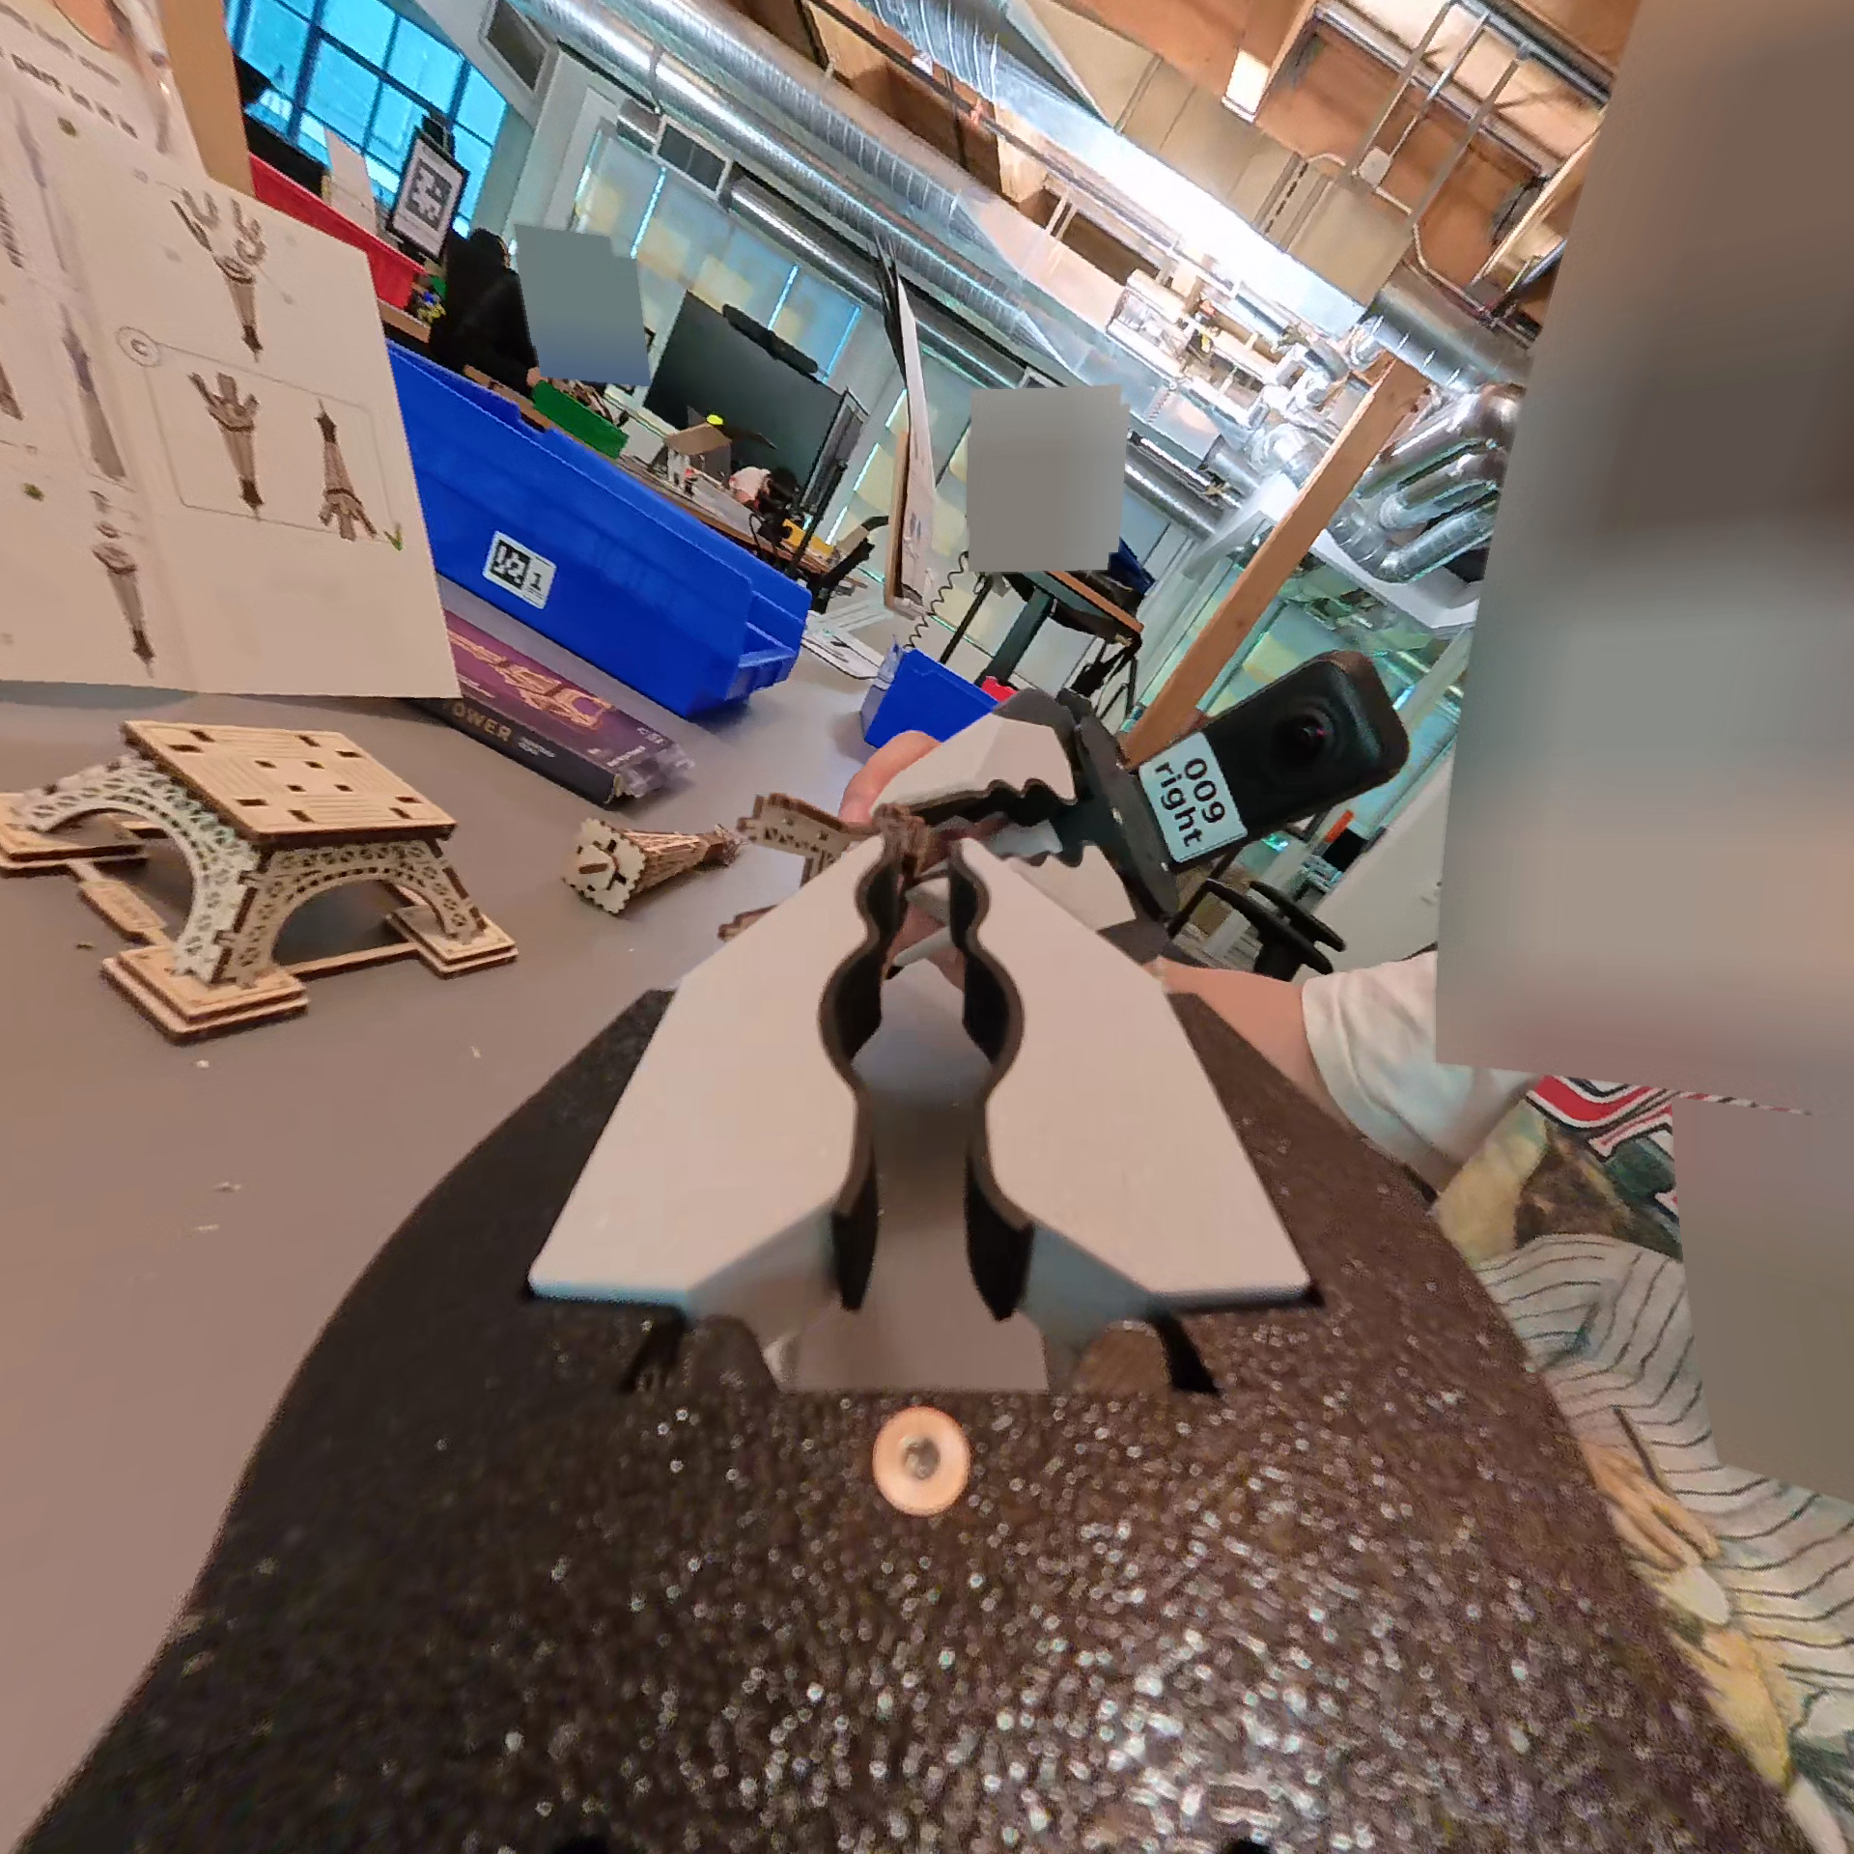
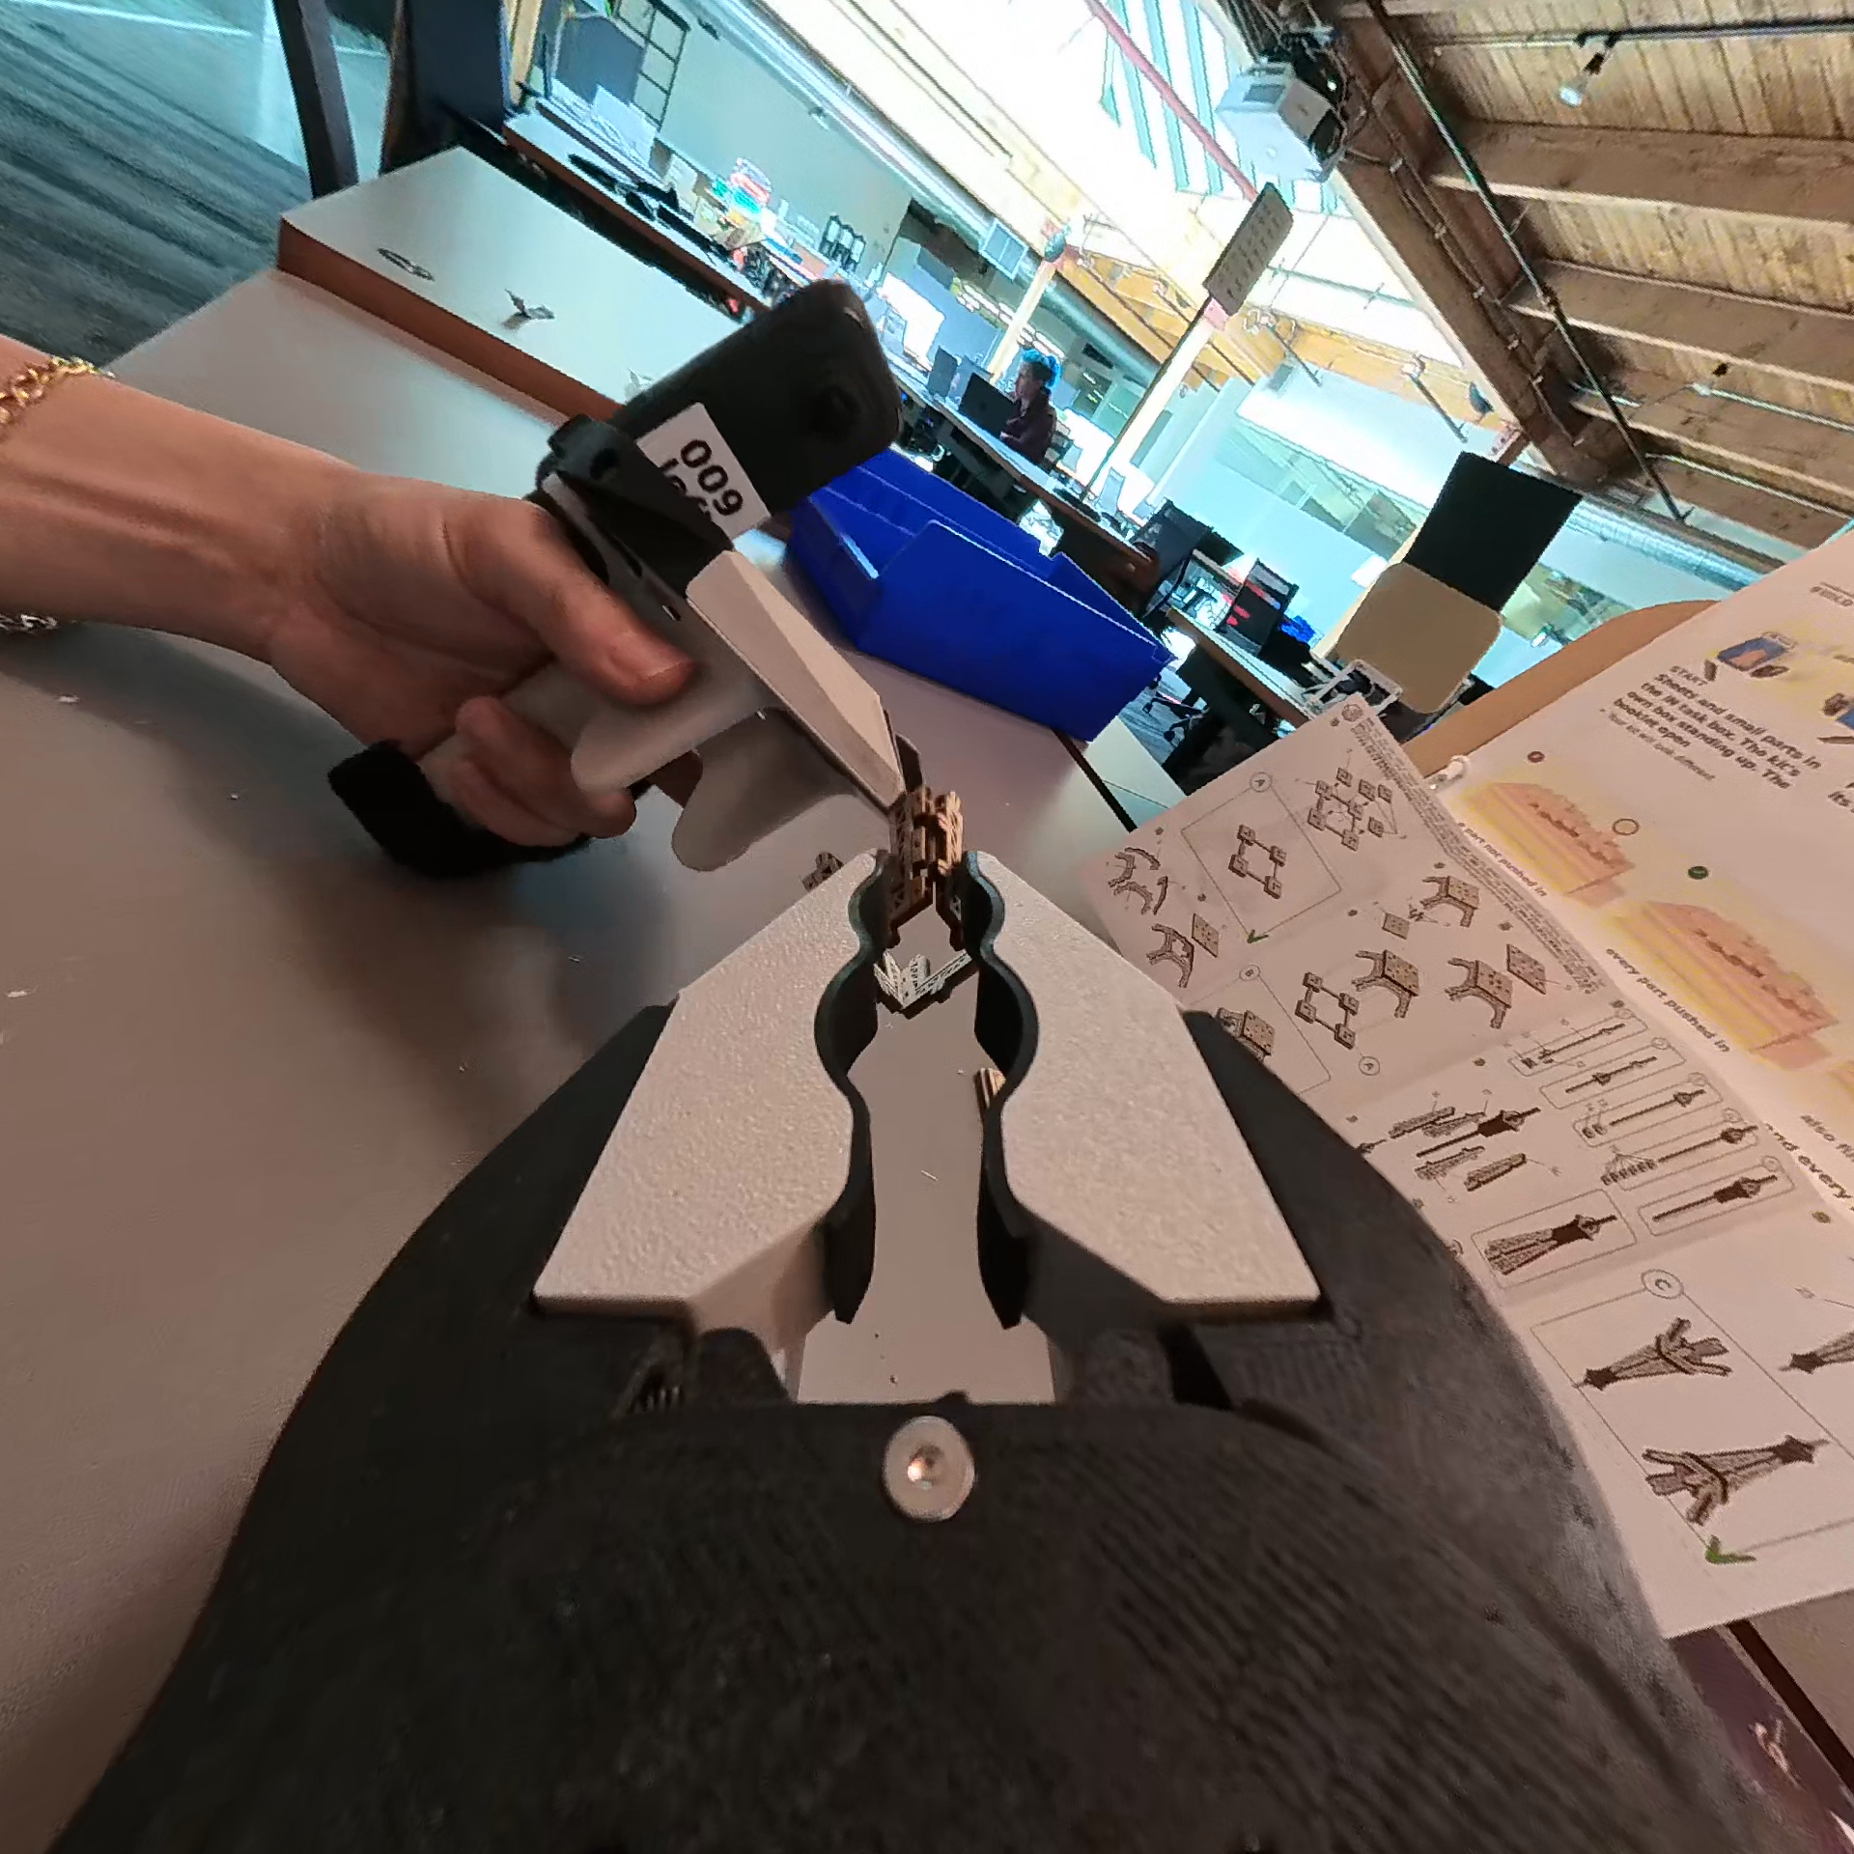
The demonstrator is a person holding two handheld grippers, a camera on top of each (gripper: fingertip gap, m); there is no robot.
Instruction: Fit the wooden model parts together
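Both grippers are pinching one small wooden part (image 2: 928, 853) in mid-air: right gripper (image 2: 923, 888) closing on its lower end, left gripper (image 2: 893, 778) gripping from 11 o'clock; tower base (image 1: 271, 863) is sitting at 9 o'clock

Left wrist view: tower base (image 1: 251, 863) stands on the table (image 1: 251, 1254), left of the left gripper (image 1: 918, 853). Cone-shaped spire piece (image 1: 642, 858) lies on its side between base and gripper tips. Instruction sheet (image 1: 201, 451) propped upright behind the base; flat box (image 1: 552, 722) lies at its foot, bin (image 1: 602, 572) behind the box. Right gripper (image 1: 963, 808) meets the left one tip to tip, small wooden part (image 2: 928, 853) between them, above the table.
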